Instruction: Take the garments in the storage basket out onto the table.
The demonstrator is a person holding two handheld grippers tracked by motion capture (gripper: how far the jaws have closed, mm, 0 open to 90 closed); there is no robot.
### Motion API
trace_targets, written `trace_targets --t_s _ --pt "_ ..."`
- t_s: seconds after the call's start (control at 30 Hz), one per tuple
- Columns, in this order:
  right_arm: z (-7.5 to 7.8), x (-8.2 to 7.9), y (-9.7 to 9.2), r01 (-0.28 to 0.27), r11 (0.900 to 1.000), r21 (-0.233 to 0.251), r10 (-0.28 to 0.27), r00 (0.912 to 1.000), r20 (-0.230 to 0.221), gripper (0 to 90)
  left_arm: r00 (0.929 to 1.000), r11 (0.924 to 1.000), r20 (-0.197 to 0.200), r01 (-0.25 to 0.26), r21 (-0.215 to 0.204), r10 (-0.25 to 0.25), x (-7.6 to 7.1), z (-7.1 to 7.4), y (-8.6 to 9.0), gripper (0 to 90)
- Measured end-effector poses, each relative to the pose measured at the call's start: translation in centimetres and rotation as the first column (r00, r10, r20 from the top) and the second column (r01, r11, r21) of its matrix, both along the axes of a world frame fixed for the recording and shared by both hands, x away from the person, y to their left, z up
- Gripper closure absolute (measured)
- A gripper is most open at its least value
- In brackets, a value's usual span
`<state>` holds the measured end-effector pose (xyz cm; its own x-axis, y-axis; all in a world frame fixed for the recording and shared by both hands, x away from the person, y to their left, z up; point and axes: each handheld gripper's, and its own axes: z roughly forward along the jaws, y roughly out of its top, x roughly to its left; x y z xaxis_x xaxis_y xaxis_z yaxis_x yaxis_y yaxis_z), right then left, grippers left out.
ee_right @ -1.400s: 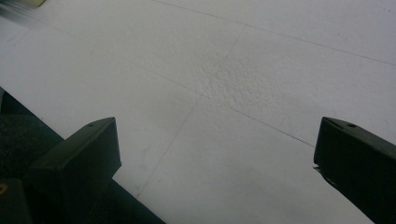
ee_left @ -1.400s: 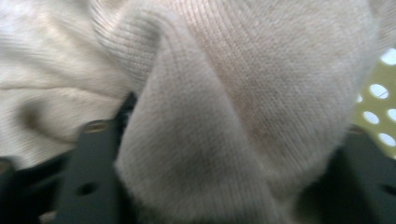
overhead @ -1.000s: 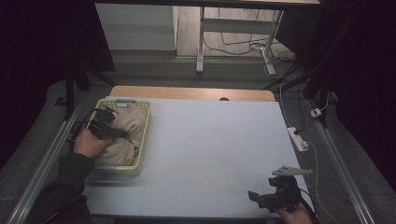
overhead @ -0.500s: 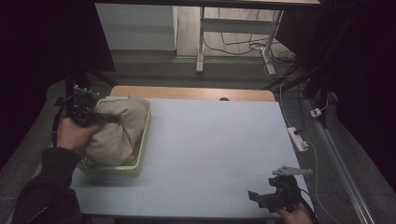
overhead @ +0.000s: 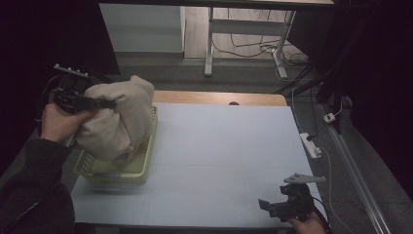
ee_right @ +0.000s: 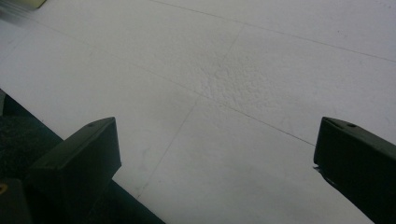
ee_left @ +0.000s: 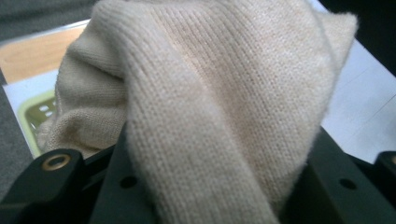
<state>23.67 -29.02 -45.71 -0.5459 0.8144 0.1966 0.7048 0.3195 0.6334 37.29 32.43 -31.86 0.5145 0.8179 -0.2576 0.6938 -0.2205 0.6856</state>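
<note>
Left gripper [overhead: 80,101]: clamped on a fold of the cream knitted garment [overhead: 117,122]. In the left gripper view the knit [ee_left: 224,107] bulges up between the two black jaws, so the bite looks deep, not just an edge. Held up at the table's left side, above the basket's far-left corner.

Garment: mostly lifted, hanging in a bunched mass to the right of and below the gripper. Lower end sits inside the pale green basket [overhead: 139,171], or at least touches it; cannot tell how much fabric is left in there.

Right gripper [overhead: 281,207]: jaws spread wide, nothing between them, low over the near-right part of the white table [overhead: 224,151], well apart from the garment.

Step in hand, as I judge it: drawing the garment out of the basket. To do it well, lift straight up until the trailing end clears the rim, then carry it across to open table. A sideways pull while fabric drags on the rim would likely tip or slide the light basket. The free gripper could steady the basket or take a second corner.
</note>
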Motion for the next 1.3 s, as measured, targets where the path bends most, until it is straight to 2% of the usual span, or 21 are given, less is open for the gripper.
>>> trace_targets --t_s 0.2,0.43,0.77,0.93,1.1,1.3 --pt "0.0 0.0 0.0 -0.001 1.0000 0.000 0.001 1.0000 0.000 0.1 0.9999 0.9997 0.011 0.007 -0.022 -0.007 0.1 1.4 0.0 63.0" --pt "0.0 0.0 0.0 -0.001 1.0000 0.000 0.001 1.0000 0.000 0.1 0.9992 0.9958 0.029 0.028 -0.087 -0.026 0.1 3.1 -0.1 63.0" --pt "0.0 0.0 0.0 -0.004 1.0000 0.001 0.004 1.0000 0.002 0.1 0.9948 0.9902 0.078 0.074 -0.118 -0.065 -0.1 6.3 -1.3 63.0" --pt "0.0 0.0 0.0 -0.004 1.0000 0.000 0.004 1.0000 0.002 0.1 0.9899 0.9852 0.107 0.107 -0.134 -0.093 -0.2 7.8 -2.3 62.9" --pt "0.0 0.0 0.0 -0.003 1.0000 0.001 0.003 1.0000 0.001 0.2 0.9816 0.9747 0.129 0.161 -0.155 -0.141 -0.1 8.7 -3.8 62.9" --pt "0.0 -0.1 0.1 -0.006 1.0000 -0.006 0.006 1.0000 0.007 2.8 0.9707 0.9657 0.143 0.214 -0.147 -0.193 0.4 9.5 -6.2 62.8"
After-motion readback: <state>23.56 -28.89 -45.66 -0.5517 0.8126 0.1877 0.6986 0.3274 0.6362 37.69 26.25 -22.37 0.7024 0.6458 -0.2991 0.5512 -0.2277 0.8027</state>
